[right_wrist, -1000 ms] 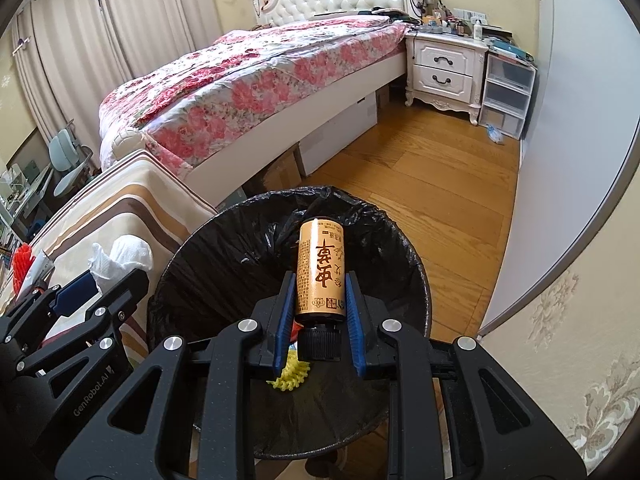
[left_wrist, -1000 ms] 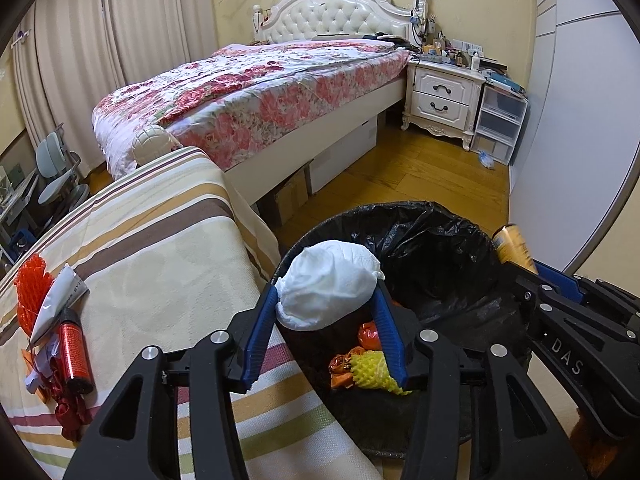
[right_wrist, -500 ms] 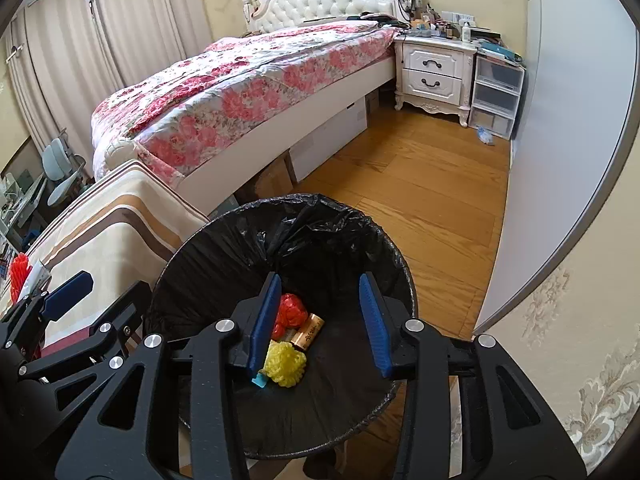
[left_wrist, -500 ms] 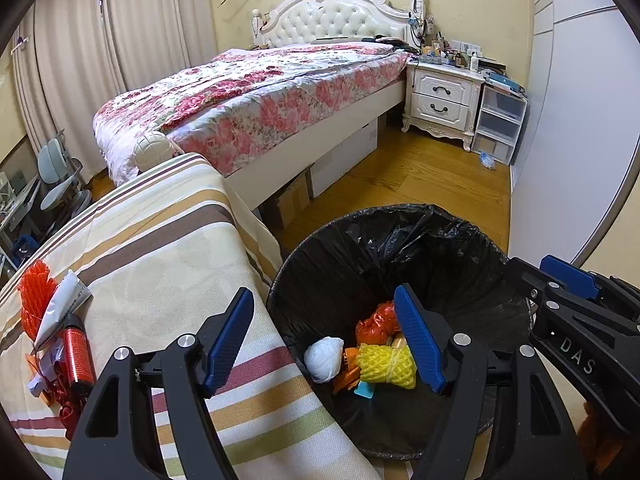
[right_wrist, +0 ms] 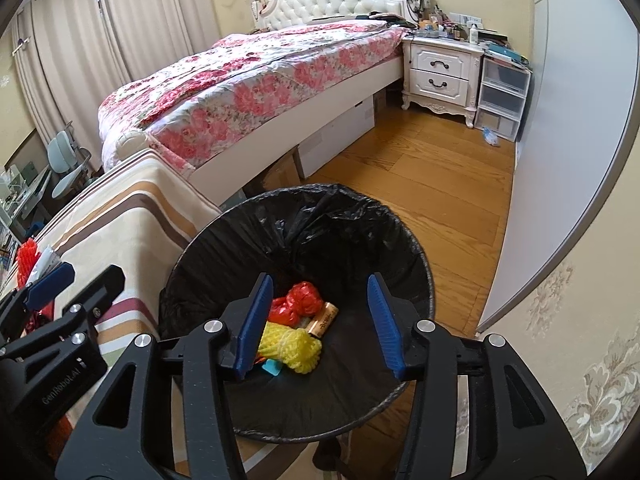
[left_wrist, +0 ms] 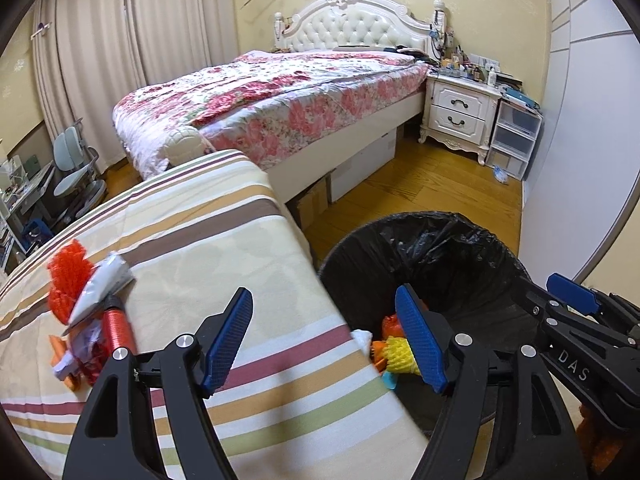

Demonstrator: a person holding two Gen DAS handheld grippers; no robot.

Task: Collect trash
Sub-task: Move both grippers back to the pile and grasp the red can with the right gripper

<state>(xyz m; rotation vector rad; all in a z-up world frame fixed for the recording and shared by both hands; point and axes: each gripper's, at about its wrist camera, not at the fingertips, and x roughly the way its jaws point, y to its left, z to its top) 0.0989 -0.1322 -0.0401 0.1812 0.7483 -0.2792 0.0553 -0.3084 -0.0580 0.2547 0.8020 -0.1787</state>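
Down in trash bin (right_wrist: 296,240) – both drops landing: gold can (right_wrist: 326,317), white wad (left_wrist: 363,337) now lying inside. Left hand-held gripper (left_wrist: 324,340), right hand-held gripper (right_wrist: 318,324) both gaping empty – remaining trash pile (left_wrist: 86,308) waiting on tabletop (left_wrist: 208,248).

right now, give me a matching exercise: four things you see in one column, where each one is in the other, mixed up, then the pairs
Things:
1. yellow foam net
2. red cylinder
3. gold can
4. right claw

Places:
A. lying on the striped cover
B. open above the trash bin
C. in the bin, beside the red net
D. in the bin, nearest the camera, on a blue scrap

Pairs: 1-D, 2-A, 3-C, 4-B
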